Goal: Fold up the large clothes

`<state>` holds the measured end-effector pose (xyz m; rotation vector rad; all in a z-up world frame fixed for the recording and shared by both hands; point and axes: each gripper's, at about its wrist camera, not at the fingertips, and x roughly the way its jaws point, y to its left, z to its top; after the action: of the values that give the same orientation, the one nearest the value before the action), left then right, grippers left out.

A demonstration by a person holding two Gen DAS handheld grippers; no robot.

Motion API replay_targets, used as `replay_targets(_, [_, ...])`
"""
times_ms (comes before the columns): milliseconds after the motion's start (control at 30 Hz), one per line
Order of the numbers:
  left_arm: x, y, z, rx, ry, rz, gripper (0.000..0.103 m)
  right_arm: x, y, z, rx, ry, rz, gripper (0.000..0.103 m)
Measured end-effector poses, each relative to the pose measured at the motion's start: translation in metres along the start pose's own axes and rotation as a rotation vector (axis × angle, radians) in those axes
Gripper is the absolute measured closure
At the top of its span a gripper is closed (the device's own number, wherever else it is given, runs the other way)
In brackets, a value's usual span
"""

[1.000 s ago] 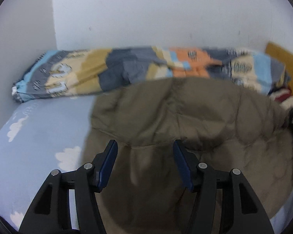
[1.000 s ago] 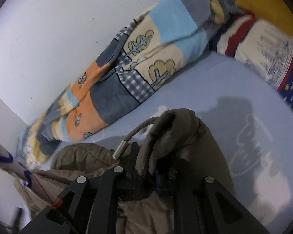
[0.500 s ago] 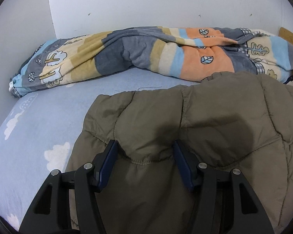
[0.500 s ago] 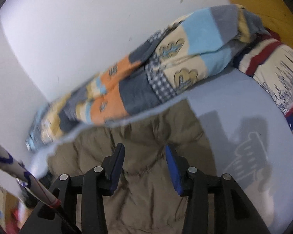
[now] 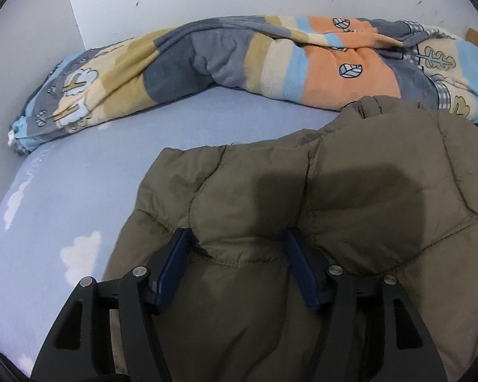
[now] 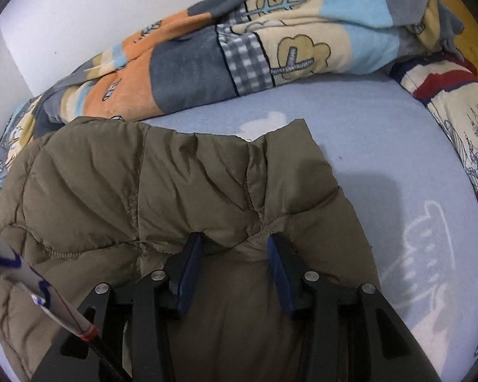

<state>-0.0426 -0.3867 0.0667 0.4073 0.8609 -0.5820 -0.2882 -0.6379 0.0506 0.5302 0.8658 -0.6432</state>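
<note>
An olive-brown quilted jacket (image 5: 350, 197) lies folded over itself on the light blue bed sheet (image 5: 89, 172). It also shows in the right wrist view (image 6: 175, 184). My left gripper (image 5: 237, 242) is open, its blue-padded fingers resting on the jacket's left part, holding nothing. My right gripper (image 6: 234, 242) is open too, its fingers on the jacket's right part near a seam, with fabric bulging between them but not clamped.
A rolled patchwork blanket (image 5: 239, 60) lies along the white wall behind the jacket; it also shows in the right wrist view (image 6: 239, 51). A red, white and blue pillow (image 6: 455, 108) lies at the right. A white strap with blue and red marks (image 6: 32, 289) crosses the lower left.
My right gripper let go of the jacket edge it held a second ago and now stands open over it. The jacket has dropped flat onto the bed. My left gripper stayed open.
</note>
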Motion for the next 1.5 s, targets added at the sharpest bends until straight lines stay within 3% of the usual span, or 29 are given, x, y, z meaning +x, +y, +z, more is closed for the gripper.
replay_targets(67, [-0.027,0.008,-0.011,-0.025,-0.041,-0.058,0.041,-0.02,0.003,-0.003,0.005,-0.02,-0.021,0.059])
replay_targets(167, [-0.076,0.022,-0.037,-0.054,-0.121,-0.126,0.041,-0.069,0.004,-0.016,0.03,-0.106,0.053,0.057])
replay_targets(233, [-0.107,0.023,-0.058,-0.021,-0.148,-0.147,0.041,-0.107,0.006,-0.035,0.026,-0.148,0.061,0.055])
replay_targets(467, [-0.168,0.043,-0.12,0.037,-0.179,-0.07,0.041,-0.176,0.022,-0.121,0.014,-0.164,0.134,0.054])
replay_targets(567, [-0.169,0.055,-0.135,-0.011,-0.197,-0.034,0.041,-0.179,0.026,-0.143,-0.001,-0.16,0.059,0.054])
replay_targets(700, [-0.15,0.057,-0.138,-0.051,-0.179,-0.015,0.041,-0.172,0.034,-0.148,0.048,-0.15,0.115,0.054])
replay_targets(833, [-0.127,0.048,-0.14,-0.016,-0.142,-0.003,0.041,-0.157,0.051,-0.142,-0.015,-0.168,0.122,0.055])
replay_targets(933, [-0.102,0.052,-0.142,-0.052,-0.06,-0.015,0.041,-0.13,0.051,-0.141,-0.027,-0.115,0.097,0.055])
replay_targets(1100, [-0.088,0.039,-0.14,0.017,-0.031,0.027,0.039,-0.098,0.048,-0.144,-0.018,-0.05,0.086,0.054])
replay_targets(1200, [-0.086,0.04,-0.14,0.017,-0.022,0.016,0.038,-0.087,0.046,-0.144,-0.006,-0.025,0.094,0.054])
replay_targets(1367, [-0.11,0.059,-0.128,-0.075,-0.052,-0.053,0.039,-0.101,0.039,-0.141,0.035,-0.021,0.119,0.054])
replay_targets(1500, [-0.131,0.08,-0.119,-0.152,-0.103,-0.066,0.039,-0.137,0.022,-0.131,0.103,-0.113,0.157,0.053])
